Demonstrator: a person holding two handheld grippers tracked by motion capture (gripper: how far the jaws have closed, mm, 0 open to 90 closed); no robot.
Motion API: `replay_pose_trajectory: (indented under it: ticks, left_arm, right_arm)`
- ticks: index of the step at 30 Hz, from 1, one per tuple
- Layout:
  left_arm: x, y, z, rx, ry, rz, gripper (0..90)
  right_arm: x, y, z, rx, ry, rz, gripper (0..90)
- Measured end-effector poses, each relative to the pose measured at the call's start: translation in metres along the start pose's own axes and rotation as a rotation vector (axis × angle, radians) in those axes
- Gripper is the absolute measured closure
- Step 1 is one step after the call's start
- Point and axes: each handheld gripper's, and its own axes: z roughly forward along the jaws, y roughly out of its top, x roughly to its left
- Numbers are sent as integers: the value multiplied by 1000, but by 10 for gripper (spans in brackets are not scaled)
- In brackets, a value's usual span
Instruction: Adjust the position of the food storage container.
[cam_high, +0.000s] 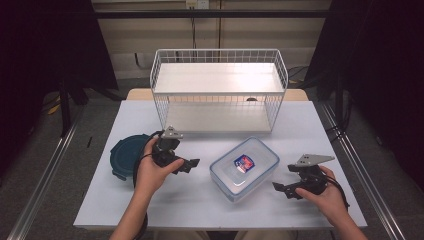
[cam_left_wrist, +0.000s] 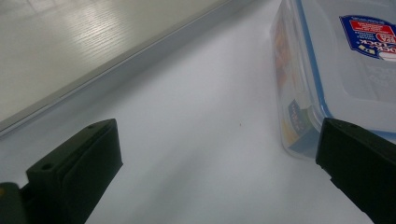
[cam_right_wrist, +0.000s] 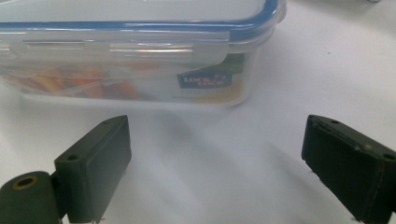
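Looking down from the high view, I see the white table (cam_high: 150, 200) carrying everything, with a wire rack (cam_high: 219, 90) standing at its far edge, two shelves inside it. Smaller than the rack, a clear box (cam_high: 244, 167) with a blue-trimmed lid and a red-and-blue label lies near the table's middle, turned at an angle, between my two grippers. A dark teal round lid (cam_high: 122, 156) lies flat to the left, partly behind my left hand (cam_high: 150, 172).

My left gripper (cam_high: 189, 165) points toward the box from its left, just beside it and not touching; in the left gripper view its jaws stand spread, with bare table between them and the box (cam_left_wrist: 327, 70) by the right-hand jaw. My right gripper (cam_high: 281, 189) sits near the box's right corner, apart from it; in the right gripper view its jaws are spread wide too, nothing between them, the box's (cam_right_wrist: 140, 60) latched side just ahead.
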Motion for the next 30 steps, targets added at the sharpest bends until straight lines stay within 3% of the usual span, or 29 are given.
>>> replay_pose_trajectory:
  ticks: [9, 10, 11, 12, 13, 14, 15, 17, 18, 22, 25, 30]
  left_arm:
    - [0, 2, 0, 0, 0, -8, 0]
    - [0, 3, -2, 3, 3, -10, 0]
    - [0, 3, -2, 3, 3, -10, 0]
    - [0, 4, -2, -5, 11, -2, 0]
    - [0, 4, -2, -5, 11, -2, 0]
    - [0, 5, -4, -1, 14, -1, 0]
    - [0, 5, -4, -1, 14, -1, 0]
    - [-2, 5, -3, -20, 11, -9, 0]
    - [-2, 5, -2, -2, 9, 7, 0]
    - [-1, 5, -2, -4, 2, 0, 0]
    - [-2, 4, -1, -10, 4, -10, 0]
    - [-3, 2, -4, -8, 0, -2, 0]
  right_arm:
    - [5, -1, -1, 4, 16, 15, 90]
    - [8, -2, -3, 7, 17, 13, 149]
    - [8, -2, -3, 7, 17, 13, 149]
    - [13, -1, -6, -1, 32, -15, 293]
    - [13, -1, -6, -1, 32, -15, 293]
    - [20, 0, -7, 4, 36, -24, 404]
    - [20, 0, -7, 4, 36, -24, 404]
    - [26, 2, -7, 12, 74, -37, 535]
    - [32, 4, -5, 13, 90, -54, 631]
    - [39, 7, -3, 4, 122, -73, 838]
    - [41, 8, -3, -7, 134, -79, 900]
    - [52, 13, 0, -3, 166, -107, 900]
